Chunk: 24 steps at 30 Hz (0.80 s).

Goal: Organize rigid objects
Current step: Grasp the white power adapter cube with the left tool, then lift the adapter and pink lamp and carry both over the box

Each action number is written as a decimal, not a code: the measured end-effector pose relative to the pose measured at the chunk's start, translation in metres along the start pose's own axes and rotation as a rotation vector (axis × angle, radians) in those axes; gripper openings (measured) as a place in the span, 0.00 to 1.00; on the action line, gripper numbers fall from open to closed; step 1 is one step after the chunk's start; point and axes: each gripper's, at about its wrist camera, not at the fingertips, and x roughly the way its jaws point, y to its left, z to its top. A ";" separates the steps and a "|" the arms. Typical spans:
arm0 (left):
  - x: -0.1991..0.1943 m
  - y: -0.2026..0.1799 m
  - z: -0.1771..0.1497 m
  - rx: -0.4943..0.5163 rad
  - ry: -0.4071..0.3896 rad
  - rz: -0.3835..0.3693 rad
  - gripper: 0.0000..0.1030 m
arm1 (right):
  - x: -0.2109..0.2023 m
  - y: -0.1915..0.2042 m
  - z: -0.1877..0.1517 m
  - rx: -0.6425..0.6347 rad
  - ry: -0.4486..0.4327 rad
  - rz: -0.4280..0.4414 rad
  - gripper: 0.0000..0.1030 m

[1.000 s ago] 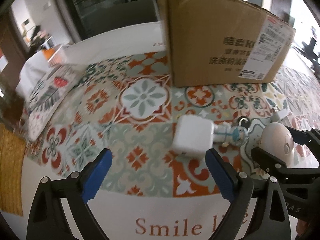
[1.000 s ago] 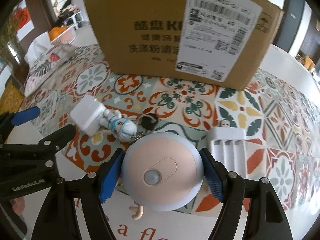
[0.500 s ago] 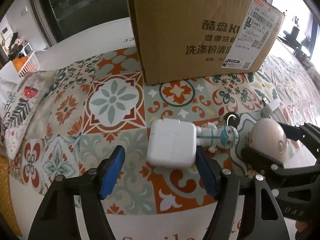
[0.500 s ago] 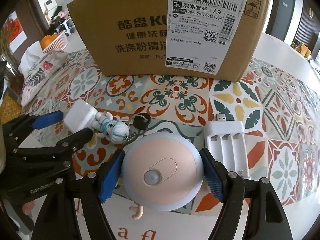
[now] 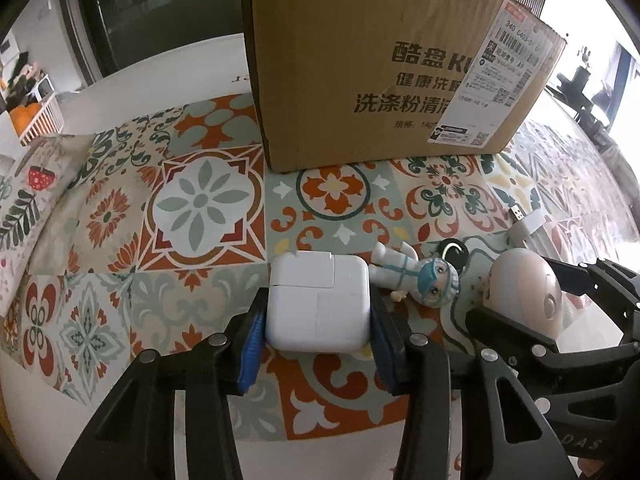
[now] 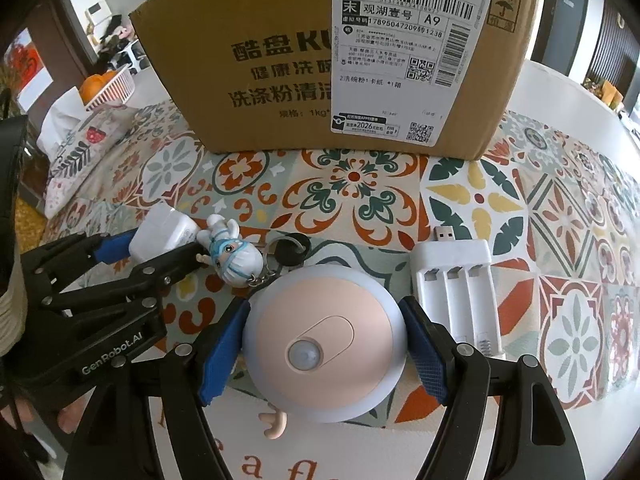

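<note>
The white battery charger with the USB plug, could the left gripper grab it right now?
Probably not. The left gripper is shut on the white power adapter, and the round pink light held by the right gripper sits before the battery charger.

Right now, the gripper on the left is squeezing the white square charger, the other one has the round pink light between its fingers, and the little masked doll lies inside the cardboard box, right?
Not quite. The little masked doll lies on the patterned mat, in front of the cardboard box, as the right wrist view shows. The rest holds: the left gripper clamps the white square charger, and the right gripper has the round pink light between its fingers.
</note>
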 end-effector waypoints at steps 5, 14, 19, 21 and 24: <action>-0.016 -0.003 -0.002 -0.013 -0.020 -0.002 0.44 | -0.009 0.002 0.001 -0.002 -0.011 0.001 0.73; -0.051 -0.007 0.005 -0.015 -0.082 0.007 0.44 | -0.039 0.007 0.009 -0.023 -0.060 -0.004 0.73; -0.077 -0.010 0.013 -0.023 -0.125 0.007 0.44 | -0.059 0.005 0.013 -0.019 -0.097 -0.003 0.73; -0.087 -0.010 0.016 -0.022 -0.145 0.008 0.44 | -0.068 0.006 0.016 -0.019 -0.116 -0.005 0.73; -0.102 -0.011 0.021 -0.019 -0.173 0.013 0.44 | -0.081 0.005 0.020 -0.018 -0.139 -0.011 0.73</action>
